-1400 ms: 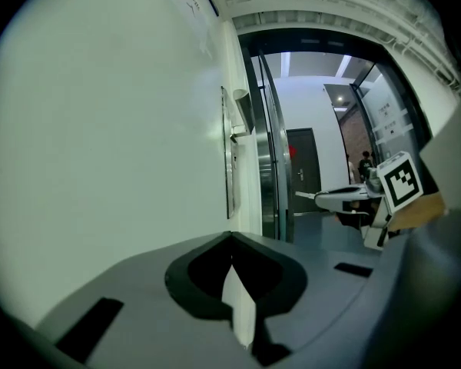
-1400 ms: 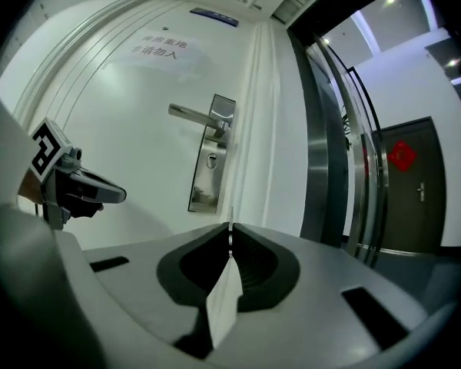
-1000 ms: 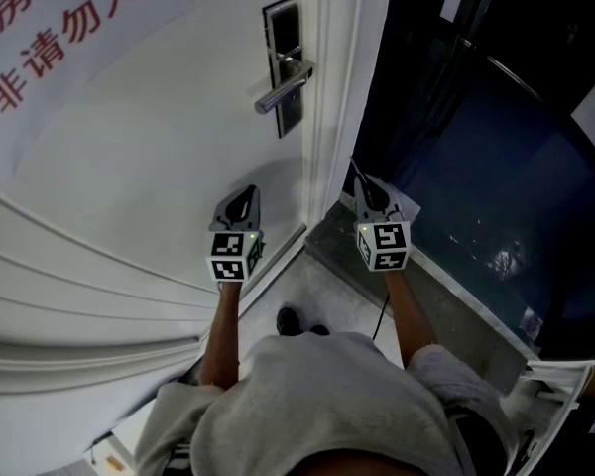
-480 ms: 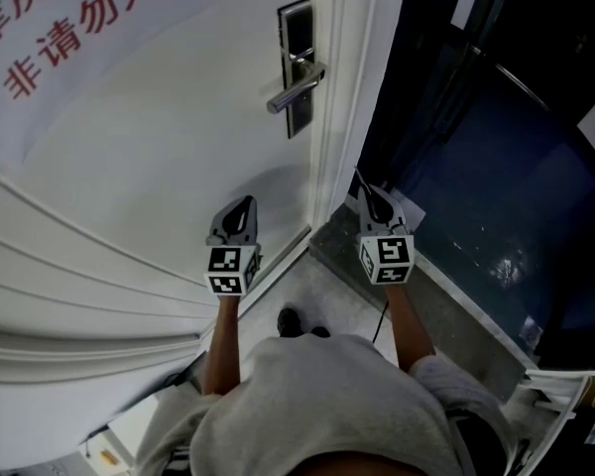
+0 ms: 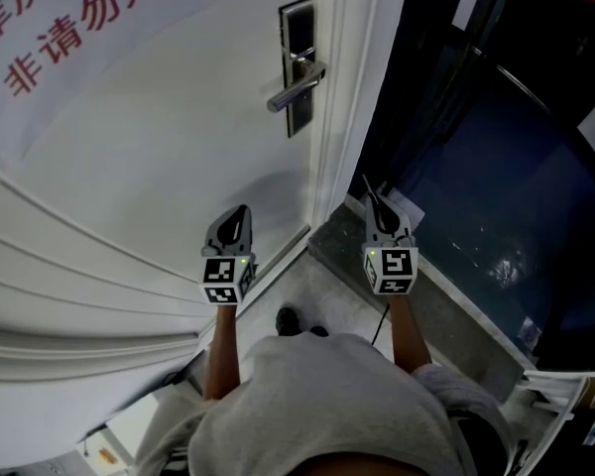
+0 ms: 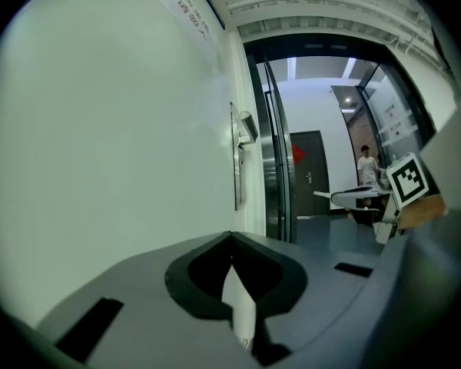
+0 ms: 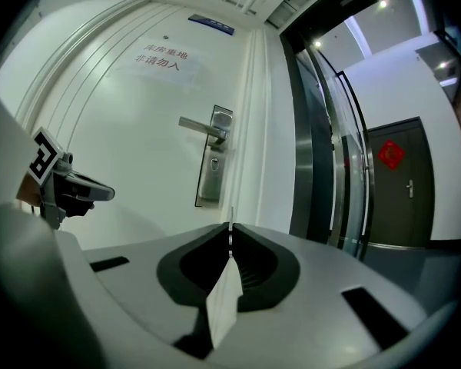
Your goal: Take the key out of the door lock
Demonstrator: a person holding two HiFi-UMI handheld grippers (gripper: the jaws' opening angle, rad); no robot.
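Both grippers sit lower than before, farther from the door [image 5: 159, 157] and its lock plate [image 5: 297, 62]. Pressed together, the left gripper [image 5: 239, 212] is empty; the right gripper [image 5: 374, 206] pinches a thin blade, seemingly the key [image 7: 230, 223], clear of the lock. Hold that pinch firm while drawing back.

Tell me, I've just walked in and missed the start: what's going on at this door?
A person stands at a white door with a gripper in each hand, both held low and apart from the lock plate. The left gripper is shut and empty. The right gripper is shut on a thin metal strip seen edge-on, probably the key; no key shows in the lock plate.
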